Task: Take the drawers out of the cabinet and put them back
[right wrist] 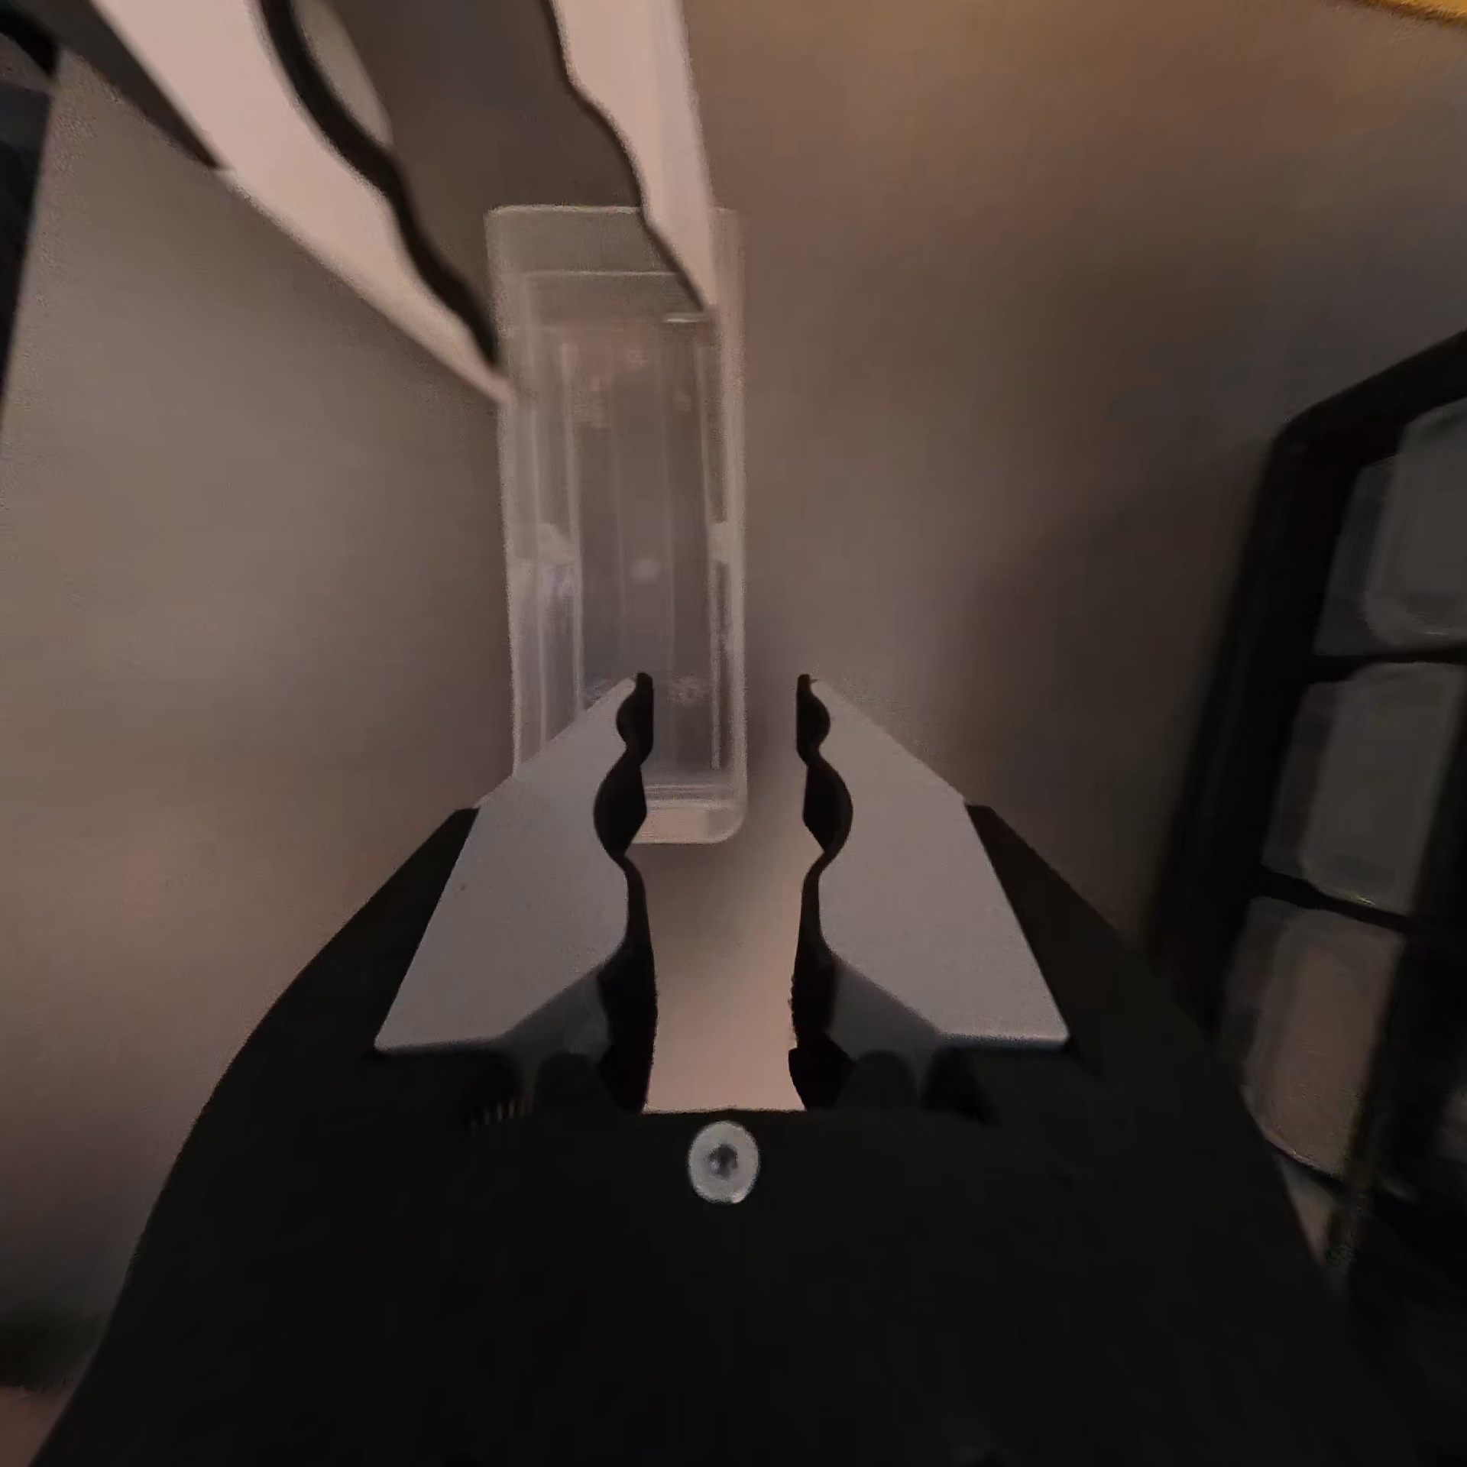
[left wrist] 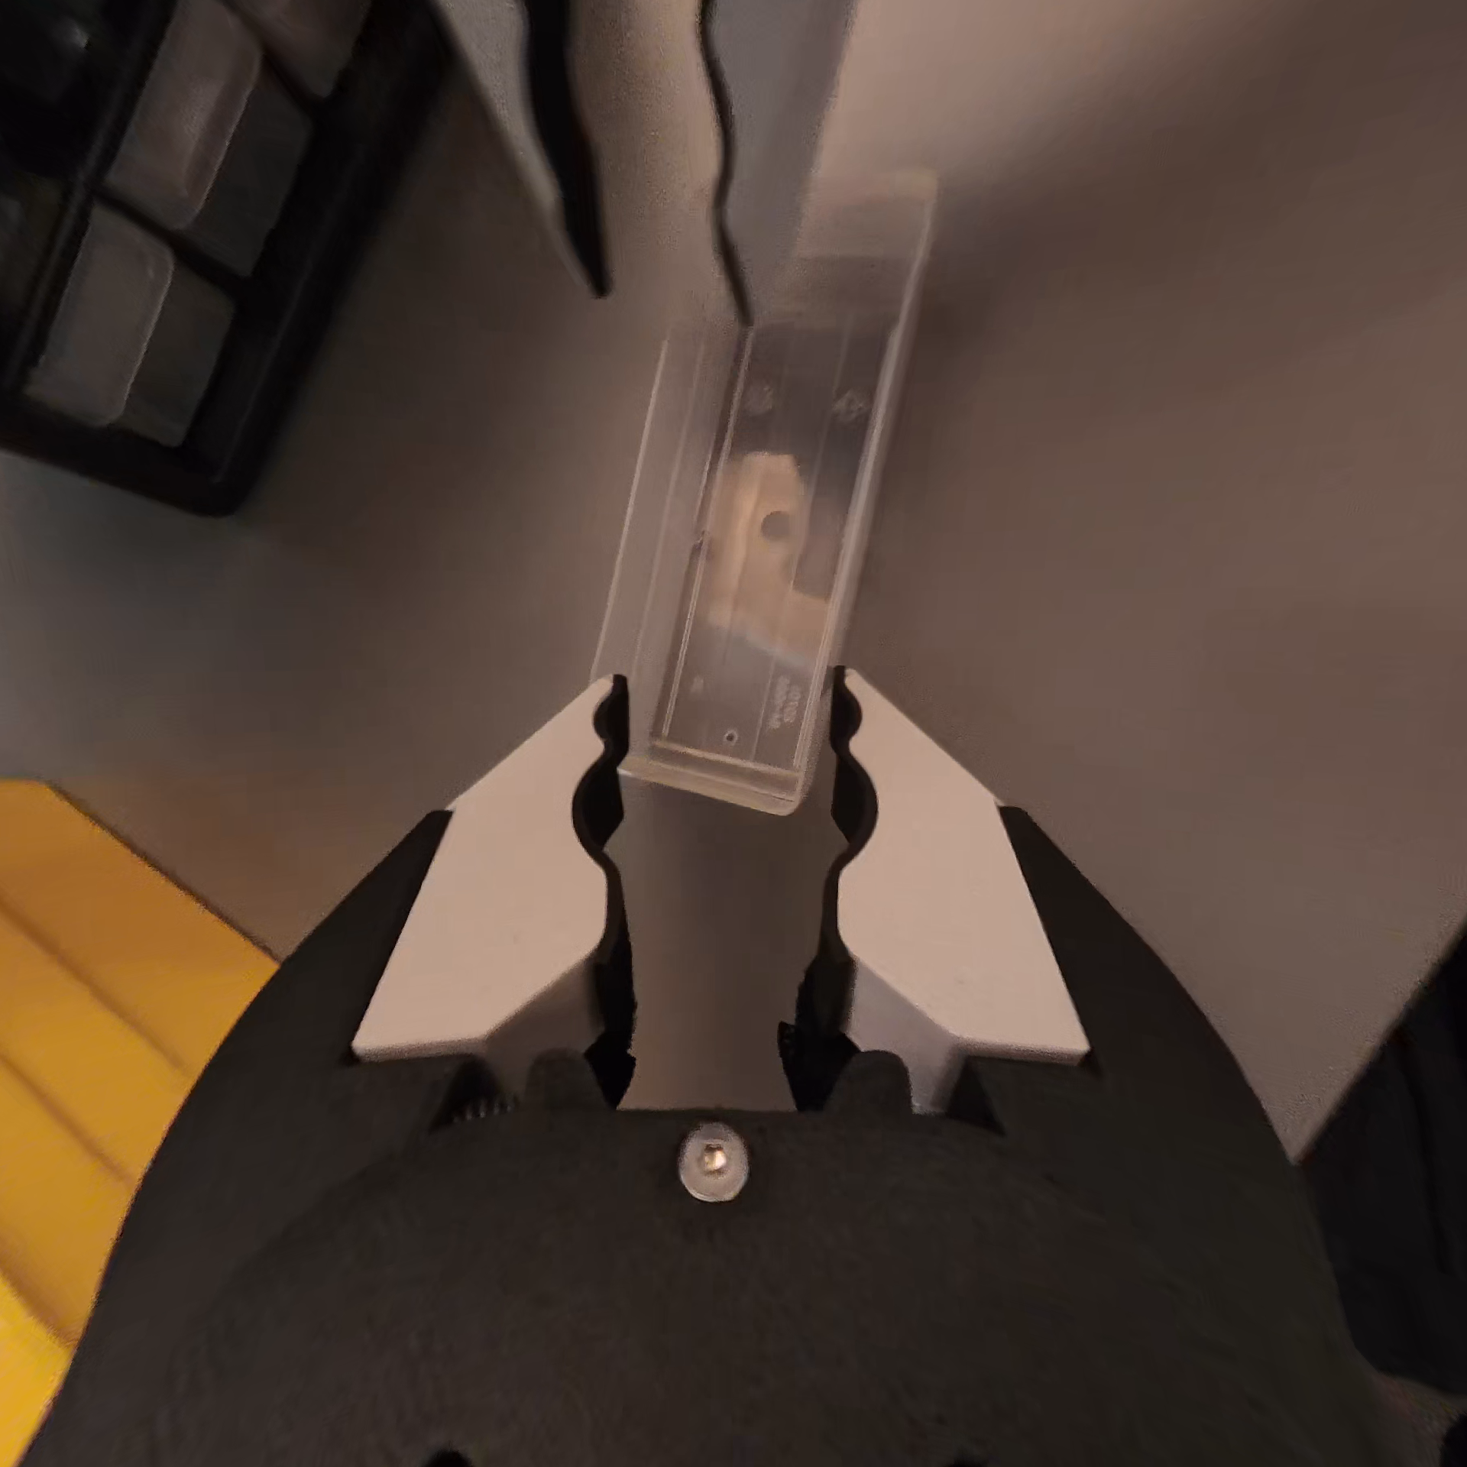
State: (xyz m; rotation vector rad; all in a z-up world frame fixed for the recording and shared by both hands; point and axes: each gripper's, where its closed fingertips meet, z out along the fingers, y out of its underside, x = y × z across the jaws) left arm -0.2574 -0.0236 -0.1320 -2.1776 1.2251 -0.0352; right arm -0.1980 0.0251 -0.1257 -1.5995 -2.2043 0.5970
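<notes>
A clear plastic drawer (left wrist: 762,508) lies lengthwise on the grey table (left wrist: 1111,556). A small beige part (left wrist: 766,528) shows through it. My left gripper (left wrist: 729,687) has its fingertips against both sides of the drawer's near end and is shut on it. My right gripper (right wrist: 722,683) is open at the drawer's (right wrist: 627,516) other end, with one finger over the drawer and one beside it. It holds nothing. Each gripper shows at the far end in the other's view, the right one (left wrist: 673,306) and the left one (right wrist: 599,341). I cannot tell if the drawer is lifted.
The black cabinet (left wrist: 238,444) with translucent drawers stands at the upper left of the left wrist view and at the right edge of the right wrist view (right wrist: 1238,635). A yellow object (left wrist: 95,952) sits at the lower left. A dark object (left wrist: 1397,1191) is beyond the table's edge. Left tips to right tips: about 9 cm.
</notes>
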